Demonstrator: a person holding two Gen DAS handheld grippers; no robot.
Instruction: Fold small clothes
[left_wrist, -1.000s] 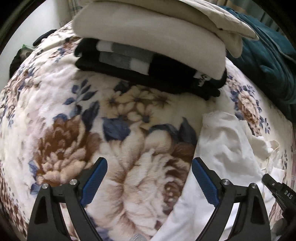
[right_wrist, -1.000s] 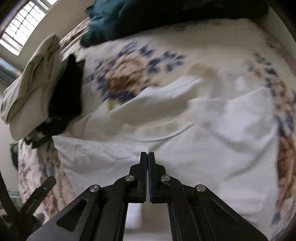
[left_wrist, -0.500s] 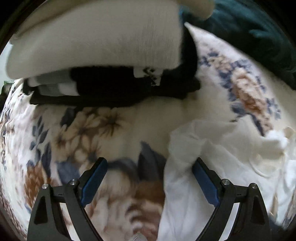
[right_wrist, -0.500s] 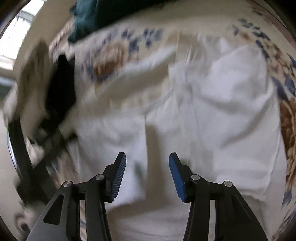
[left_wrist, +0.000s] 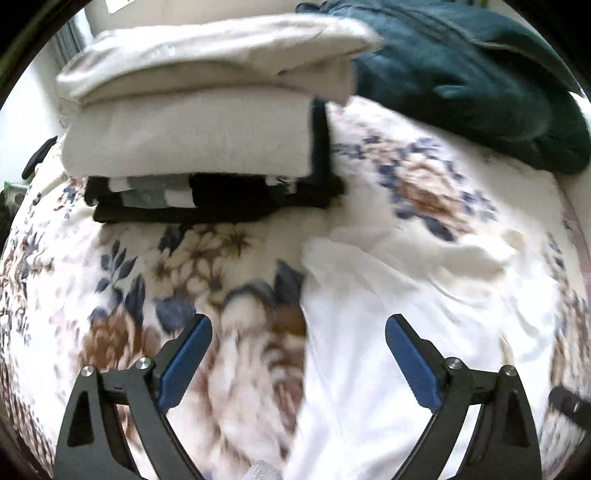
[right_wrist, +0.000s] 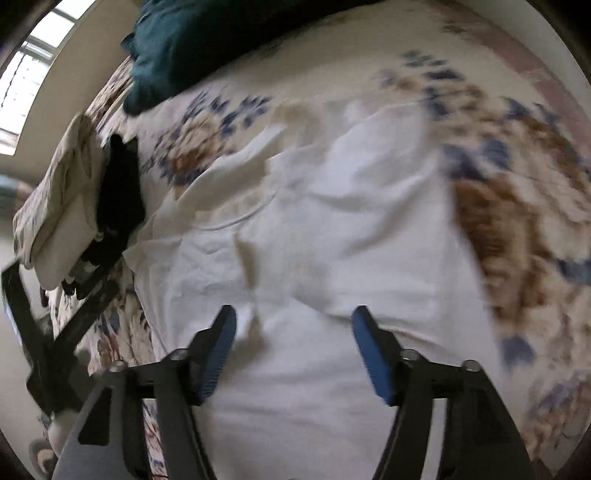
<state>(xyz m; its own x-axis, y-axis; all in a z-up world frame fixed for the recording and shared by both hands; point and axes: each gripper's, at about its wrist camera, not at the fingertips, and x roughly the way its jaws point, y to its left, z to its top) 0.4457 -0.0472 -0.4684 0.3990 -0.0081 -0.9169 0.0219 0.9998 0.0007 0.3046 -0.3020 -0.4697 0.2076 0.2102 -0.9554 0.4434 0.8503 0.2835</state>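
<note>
Done: folded stack (left_wrist: 192, 147) at bed's (left_wrist: 92, 280) far left; pending: white garment (right_wrist: 332, 236) spread near centre, unfolded; left gripper (left_wrist: 299, 365) wide open, empty; right gripper (right_wrist: 291, 350) opening, gripping nothing.

White garment (right_wrist: 332, 258): thin, matt, creased cloth. Floral blanket (left_wrist: 166, 266): plush fleece. Gripper fingers (left_wrist: 454, 406): matt black plastic; pads (left_wrist: 410, 363): ribbed blue rubber.

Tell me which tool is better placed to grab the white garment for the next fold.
Right, probably. The right tool hangs directly over the white garment, jaws opening with nothing between them. The left tool straddles the garment's edge, mostly above the floral blanket.
</note>
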